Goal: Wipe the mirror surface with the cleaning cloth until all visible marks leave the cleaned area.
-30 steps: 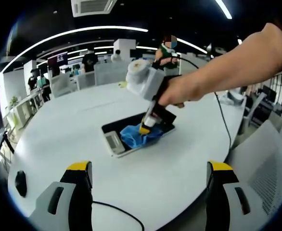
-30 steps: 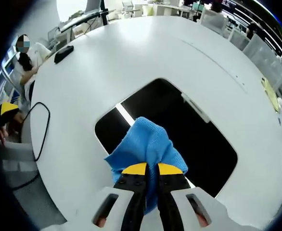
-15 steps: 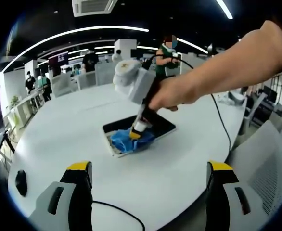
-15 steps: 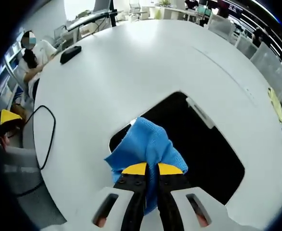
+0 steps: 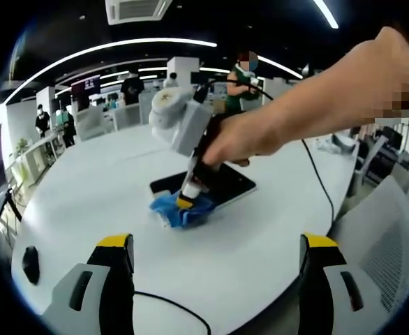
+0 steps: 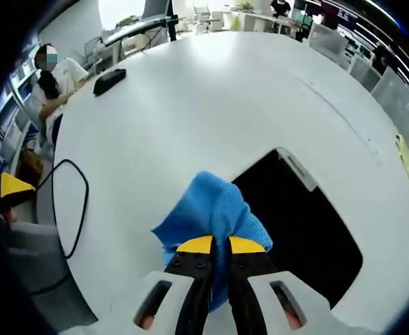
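right gripper (image 6: 213, 246) — jaws clamped on the bunched blue cleaning cloth (image 6: 208, 213), pressed at the mirror's end | mirror (image 6: 302, 227) — flat, dark rectangle with a pale frame, lay mid round white table (image 6: 190, 105) | cloth overhung the mirror's edge onto the table | left gripper (image 5: 215, 241) — jaws wide apart, held nothing

Right gripper (image 6: 213, 246), hand-held and tilted downward, is clamped tight; left gripper (image 5: 215, 251) gapes wide.
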Demonstrator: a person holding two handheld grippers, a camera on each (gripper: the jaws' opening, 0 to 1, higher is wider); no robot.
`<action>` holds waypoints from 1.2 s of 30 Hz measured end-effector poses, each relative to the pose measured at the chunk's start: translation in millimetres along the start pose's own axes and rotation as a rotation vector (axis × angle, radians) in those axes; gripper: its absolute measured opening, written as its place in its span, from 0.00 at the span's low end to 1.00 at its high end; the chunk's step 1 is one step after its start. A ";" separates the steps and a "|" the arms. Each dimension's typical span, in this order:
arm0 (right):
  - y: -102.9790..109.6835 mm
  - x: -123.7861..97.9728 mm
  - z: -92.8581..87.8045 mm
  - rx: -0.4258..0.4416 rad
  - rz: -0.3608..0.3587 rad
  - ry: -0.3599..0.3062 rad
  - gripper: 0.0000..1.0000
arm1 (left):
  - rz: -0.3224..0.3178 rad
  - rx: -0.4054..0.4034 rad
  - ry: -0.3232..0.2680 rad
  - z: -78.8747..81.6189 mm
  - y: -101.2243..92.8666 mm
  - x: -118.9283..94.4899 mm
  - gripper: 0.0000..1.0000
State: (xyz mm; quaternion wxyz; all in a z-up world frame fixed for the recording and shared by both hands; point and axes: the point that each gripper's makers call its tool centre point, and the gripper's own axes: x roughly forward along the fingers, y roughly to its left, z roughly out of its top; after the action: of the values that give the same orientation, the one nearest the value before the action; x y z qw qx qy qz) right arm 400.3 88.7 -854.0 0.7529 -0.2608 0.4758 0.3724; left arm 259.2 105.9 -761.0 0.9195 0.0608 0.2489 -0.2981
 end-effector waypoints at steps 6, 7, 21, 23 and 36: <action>9.8 -0.9 3.6 -0.019 0.008 -0.002 0.02 | 0.000 0.001 0.001 0.0 -0.5 0.0 0.99; 10.2 -0.8 4.3 -0.023 0.010 -0.002 0.02 | -0.001 0.000 0.001 0.0 -0.6 0.1 0.99; 12.8 2.4 10.0 -0.031 0.030 -0.017 0.02 | 0.000 0.000 0.003 0.6 -0.7 0.1 0.99; 13.3 1.8 9.7 -0.034 0.032 -0.018 0.02 | 0.002 -0.001 0.002 0.4 -0.2 0.2 0.99; 12.8 0.8 9.6 -0.040 0.032 -0.021 0.02 | 0.004 -0.002 0.001 0.2 0.6 0.1 0.99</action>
State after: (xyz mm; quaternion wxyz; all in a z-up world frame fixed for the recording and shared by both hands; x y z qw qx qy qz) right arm 395.2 103.7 -851.2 0.7466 -0.2641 0.4644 0.3963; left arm 259.6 106.3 -761.0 0.9200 0.0605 0.2497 -0.2959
